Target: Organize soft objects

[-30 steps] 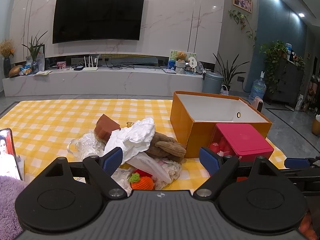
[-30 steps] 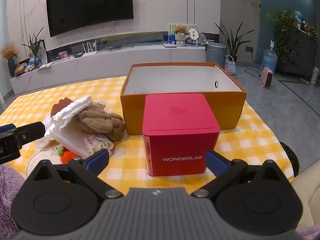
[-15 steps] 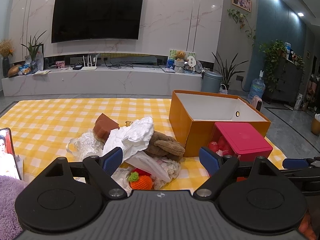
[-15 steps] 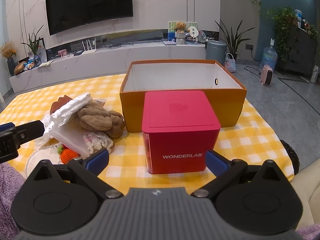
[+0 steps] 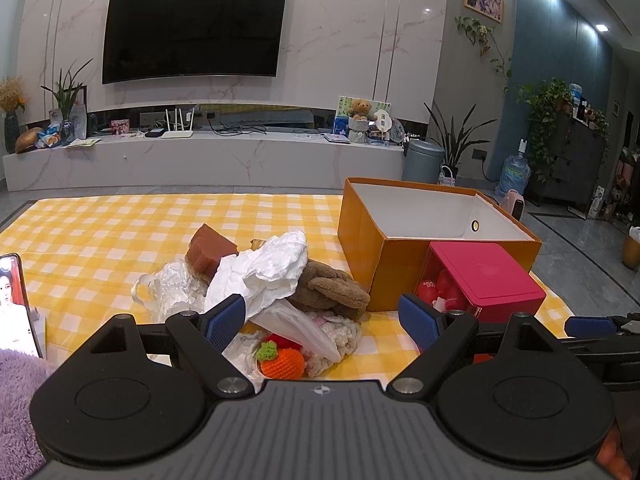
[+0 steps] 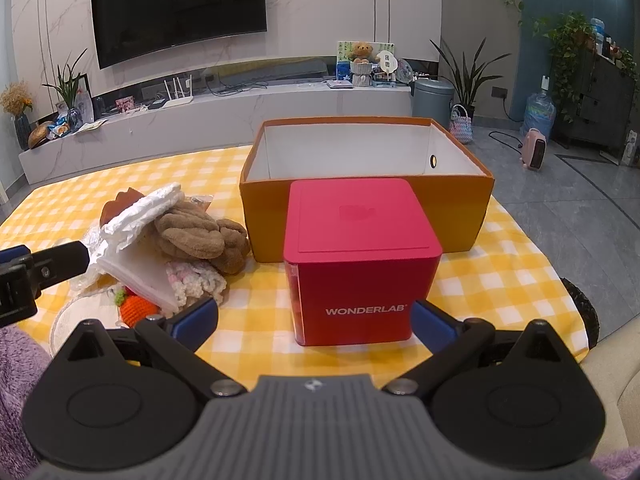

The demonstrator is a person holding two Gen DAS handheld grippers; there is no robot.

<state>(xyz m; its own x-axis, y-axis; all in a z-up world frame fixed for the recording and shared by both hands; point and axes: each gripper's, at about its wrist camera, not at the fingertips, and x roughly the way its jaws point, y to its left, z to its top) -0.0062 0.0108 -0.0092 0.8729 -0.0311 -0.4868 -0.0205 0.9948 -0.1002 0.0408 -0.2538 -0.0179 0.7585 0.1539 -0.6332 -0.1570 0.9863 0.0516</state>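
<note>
A heap of soft things lies on the yellow checked tablecloth (image 5: 100,240): a brown plush toy (image 5: 328,284) (image 6: 196,230), crumpled white paper (image 5: 264,272), a knitted orange carrot (image 5: 282,362) (image 6: 136,308), a pale knit piece (image 6: 198,284) and a clear plastic bag (image 5: 168,288). To their right stands an empty orange box (image 5: 384,264) (image 6: 360,208). My left gripper (image 5: 320,320) is open just in front of the heap, holding nothing. My right gripper (image 6: 314,320) is open in front of a red WONDERLAB cube box (image 6: 356,264) (image 5: 492,276).
A brown block (image 5: 210,246) rests at the back of the heap. A phone (image 5: 12,304) stands at the left table edge, and purple fluffy fabric (image 5: 16,400) lies near it. Beyond the table are a TV console and floor; the table's right edge drops off past the boxes.
Both views have barely shifted. The heap and the boxes lie as before, and both grippers stay open.
</note>
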